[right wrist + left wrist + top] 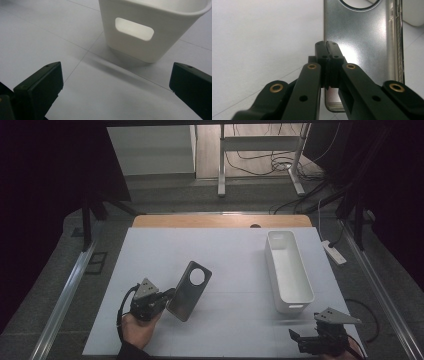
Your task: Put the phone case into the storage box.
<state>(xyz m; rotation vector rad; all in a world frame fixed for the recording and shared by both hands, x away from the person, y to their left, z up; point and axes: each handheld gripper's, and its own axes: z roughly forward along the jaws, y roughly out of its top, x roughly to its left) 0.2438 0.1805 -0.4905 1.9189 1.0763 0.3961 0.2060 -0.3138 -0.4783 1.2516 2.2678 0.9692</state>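
The left gripper (pixel 167 296) pinched the grey translucent phone case with a round cutout (pixel 189 290) at its edge. The right gripper (pixel 116 82) stood wide open, empty, near the long white plastic bin (pixel 289 270).

Grey floor (pixel 165 195) beyond the white-covered table (pixel 235 255); metal desk frame (pixel 260 150), loose cables (pixel 280 162), dark surroundings.

A wide bare stretch of surface (pixel 235 270) lies between the phone case (pixel 189 290) and the white bin (pixel 289 270).
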